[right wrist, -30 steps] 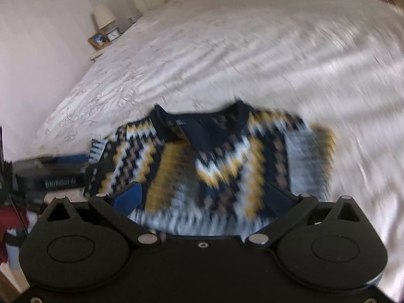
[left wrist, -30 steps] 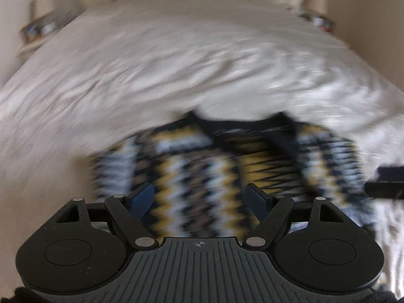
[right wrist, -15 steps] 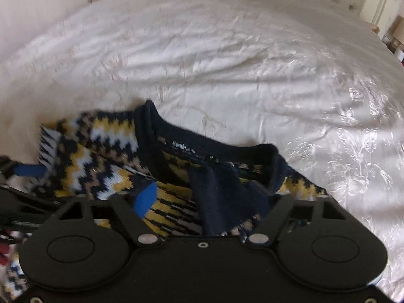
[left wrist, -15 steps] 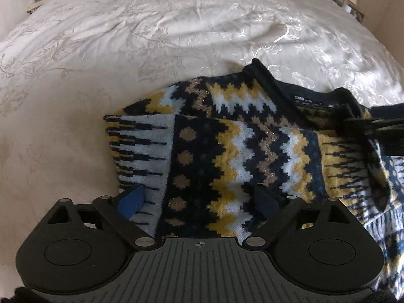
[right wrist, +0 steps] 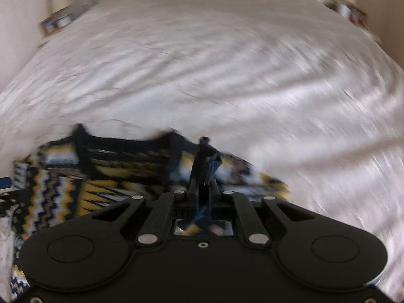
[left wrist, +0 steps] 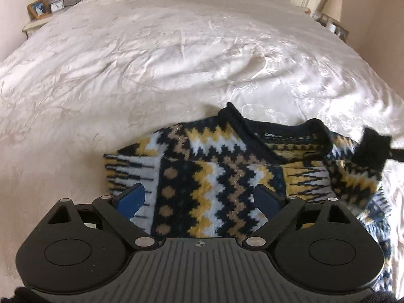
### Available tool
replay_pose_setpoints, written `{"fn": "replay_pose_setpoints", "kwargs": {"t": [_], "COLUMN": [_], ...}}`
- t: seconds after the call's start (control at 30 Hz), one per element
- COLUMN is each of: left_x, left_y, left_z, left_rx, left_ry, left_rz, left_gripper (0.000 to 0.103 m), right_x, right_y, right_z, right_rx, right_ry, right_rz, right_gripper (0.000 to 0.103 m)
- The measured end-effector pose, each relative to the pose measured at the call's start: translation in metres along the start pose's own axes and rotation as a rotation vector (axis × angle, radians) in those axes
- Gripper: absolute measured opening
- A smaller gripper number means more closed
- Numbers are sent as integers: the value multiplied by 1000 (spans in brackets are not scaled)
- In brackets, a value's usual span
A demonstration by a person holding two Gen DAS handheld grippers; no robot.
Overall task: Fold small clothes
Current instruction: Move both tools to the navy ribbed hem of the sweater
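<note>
The right tongs had just closed, pinching a dark fold of the one patterned sweater lying on the bed, while the left tongs hovered open over its body; soft, light and floppy knit, it looked best gripped at cuffs, shoulders or hem.

Soft daylight fills both views and leaves a sheen on the white bedspread. The left wrist view is sharp; the right wrist view is motion-smeared, worst toward three o'clock. Fisheye bending darkens the corners.
</note>
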State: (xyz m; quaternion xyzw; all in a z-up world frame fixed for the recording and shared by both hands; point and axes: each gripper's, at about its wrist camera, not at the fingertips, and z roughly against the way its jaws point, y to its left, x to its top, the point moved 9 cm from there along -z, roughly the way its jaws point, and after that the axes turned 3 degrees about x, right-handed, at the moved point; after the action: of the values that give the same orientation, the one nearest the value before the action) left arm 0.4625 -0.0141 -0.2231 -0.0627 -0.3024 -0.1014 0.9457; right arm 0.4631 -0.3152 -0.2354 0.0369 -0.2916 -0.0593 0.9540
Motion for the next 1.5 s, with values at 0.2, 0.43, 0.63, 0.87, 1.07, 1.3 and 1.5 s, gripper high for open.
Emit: {"fn": "replay_pose_setpoints", "kwargs": {"t": [0.2,0.43,0.63,0.87,1.07,1.3,1.5], "left_x": [-15,-29,-24,-53,-100,-154,-194], "left_y": [1,6,7,-10,-24,-38,-50], "left_z": [-29,-38,3,56,90,122,135], "left_rx": [53,71,59,37,30,12,21], "left_ry": [72,108,61,65,104,153,200], "left_rz": [-34,-95,-35,5,35,75,81], "left_gripper": [93,94,94,94,94,94,94], "right_x": [-37,-54,-52,-69,-113,-165,-203], "right_y": [-35,-45,-54,-43,-25,-12,-1], "right_z": [-26,-34,-13,31,60,91,108], "right_rx": [0,-39,-28,88,168,219,252], "right_ry": [90,128,93,62,102,151,186], "right_rz": [-103,-124,-160,-153,-111,-99,-59], "right_gripper": [12,34,78,103,103,103,103]}}
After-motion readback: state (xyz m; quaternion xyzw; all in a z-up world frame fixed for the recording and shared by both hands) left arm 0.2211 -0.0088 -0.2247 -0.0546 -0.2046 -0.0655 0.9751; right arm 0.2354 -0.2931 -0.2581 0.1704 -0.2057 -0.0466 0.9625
